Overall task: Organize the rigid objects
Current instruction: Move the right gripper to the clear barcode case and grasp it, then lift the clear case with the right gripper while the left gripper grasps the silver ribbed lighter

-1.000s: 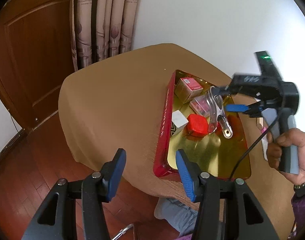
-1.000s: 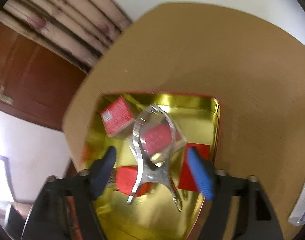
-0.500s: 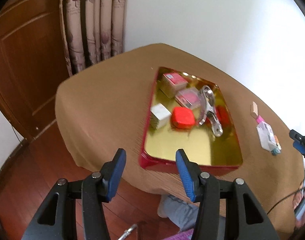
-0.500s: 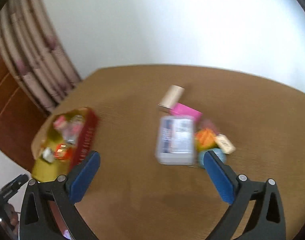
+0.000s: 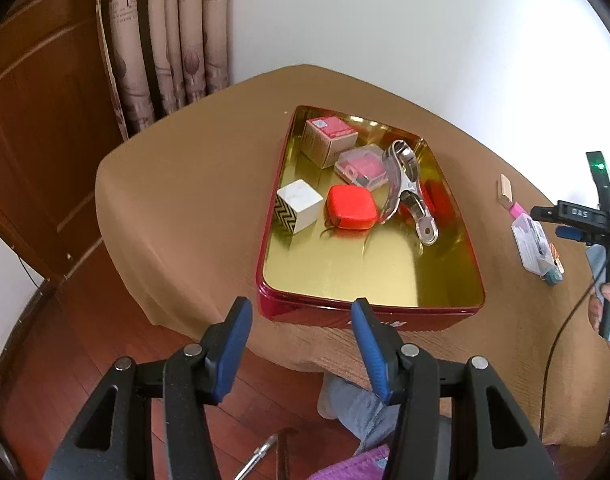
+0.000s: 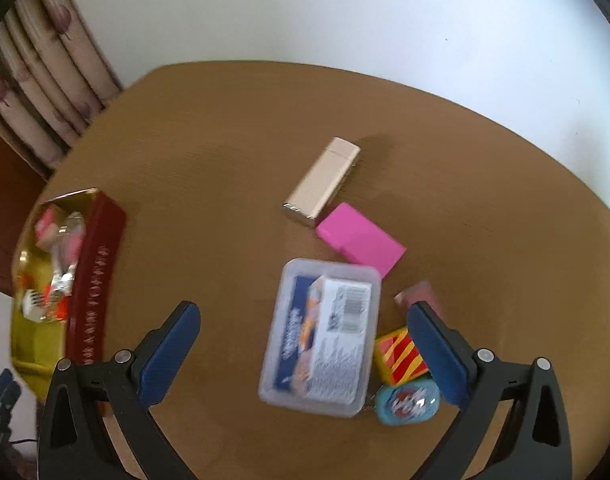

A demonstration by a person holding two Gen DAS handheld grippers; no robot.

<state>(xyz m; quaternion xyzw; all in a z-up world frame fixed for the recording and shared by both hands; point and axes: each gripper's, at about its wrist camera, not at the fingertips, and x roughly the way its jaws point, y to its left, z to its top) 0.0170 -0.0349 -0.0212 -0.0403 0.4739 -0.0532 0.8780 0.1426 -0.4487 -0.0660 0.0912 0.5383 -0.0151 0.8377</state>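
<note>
On the round table with the brown cloth stands a red tin tray with gold inside, holding the metal tongs, whose arms lie together, clamped on nothing. Right gripper, its jaws just opened wide, hangs empty over a clear plastic box. Left gripper is partly open, empty.

wall: white | curtain: patterned | door: brown wood | floor: reddish wood
</note>
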